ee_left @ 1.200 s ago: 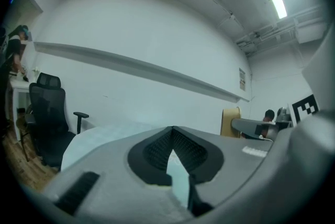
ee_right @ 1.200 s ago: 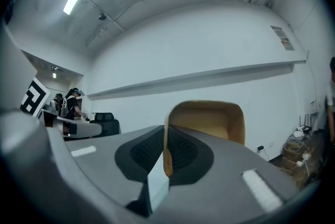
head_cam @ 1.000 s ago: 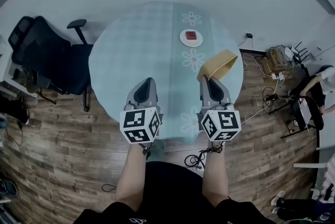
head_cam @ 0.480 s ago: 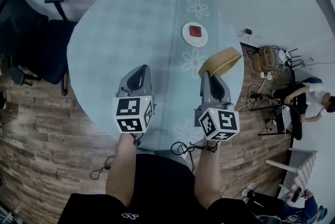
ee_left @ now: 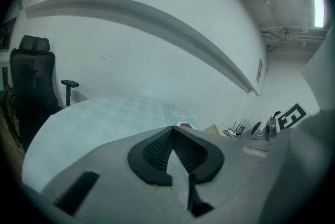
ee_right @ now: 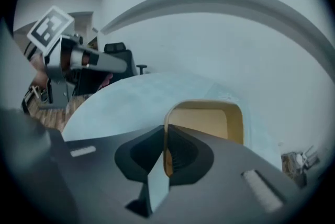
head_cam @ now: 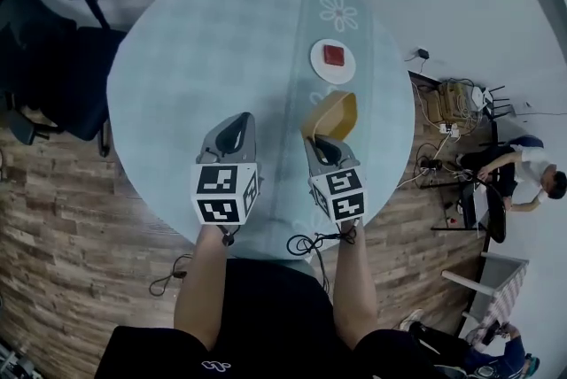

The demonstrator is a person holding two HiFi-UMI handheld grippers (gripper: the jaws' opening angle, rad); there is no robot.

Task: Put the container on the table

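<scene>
The container (head_cam: 335,114) is a shallow tan tray with rounded corners, held over the right half of the round table (head_cam: 204,58). My right gripper (head_cam: 317,141) is shut on the near rim of the container (ee_right: 209,123), one jaw inside the wall and one outside. Whether its base touches the tablecloth cannot be told. My left gripper (head_cam: 233,128) hovers over the table's near part, to the left of the container, jaws shut (ee_left: 172,136) with nothing between them.
A white plate (head_cam: 332,58) with a red piece on it sits just beyond the container. A black office chair (head_cam: 53,58) stands at the table's left. Cables (head_cam: 310,243) lie on the wood floor by the near edge. A person (head_cam: 523,178) bends over at far right.
My right gripper has carried the container leftward and inward, from over the table's right edge to over the tabletop near the plate. The left gripper has stayed put.
</scene>
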